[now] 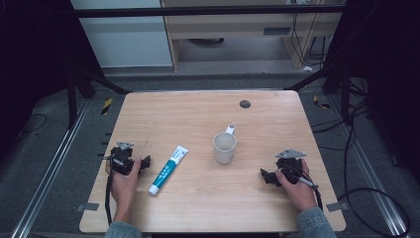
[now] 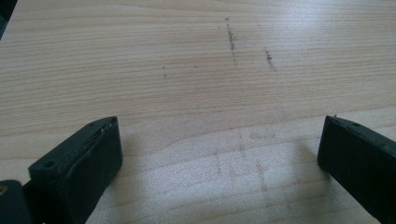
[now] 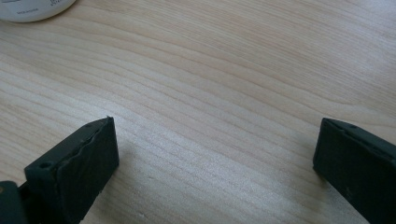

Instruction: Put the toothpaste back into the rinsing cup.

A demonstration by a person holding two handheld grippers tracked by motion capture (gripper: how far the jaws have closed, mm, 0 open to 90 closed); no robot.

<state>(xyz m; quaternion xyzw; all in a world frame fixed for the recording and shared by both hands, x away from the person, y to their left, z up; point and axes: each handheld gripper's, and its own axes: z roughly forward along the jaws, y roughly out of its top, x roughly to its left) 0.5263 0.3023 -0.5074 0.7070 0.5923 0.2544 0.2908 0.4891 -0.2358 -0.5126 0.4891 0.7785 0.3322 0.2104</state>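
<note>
Pale wood table (image 1: 208, 198) underneath. Lower left, left gripper (image 1: 144, 163) spread wide, holding nothing; lower right, right gripper (image 1: 263, 176) likewise wide. Just right of the left one, toothpaste tube (image 1: 168, 170); farther, near centre, white mug (image 1: 225, 146).

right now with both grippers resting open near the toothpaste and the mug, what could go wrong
1. The toothpaste tube lies flat and slanted beside the left gripper; open jaws coming in off its long axis may push or spin it rather than close on it.
2. The white mug stands upright and free on the table; a sideways knock from the right gripper could tip it.
</note>
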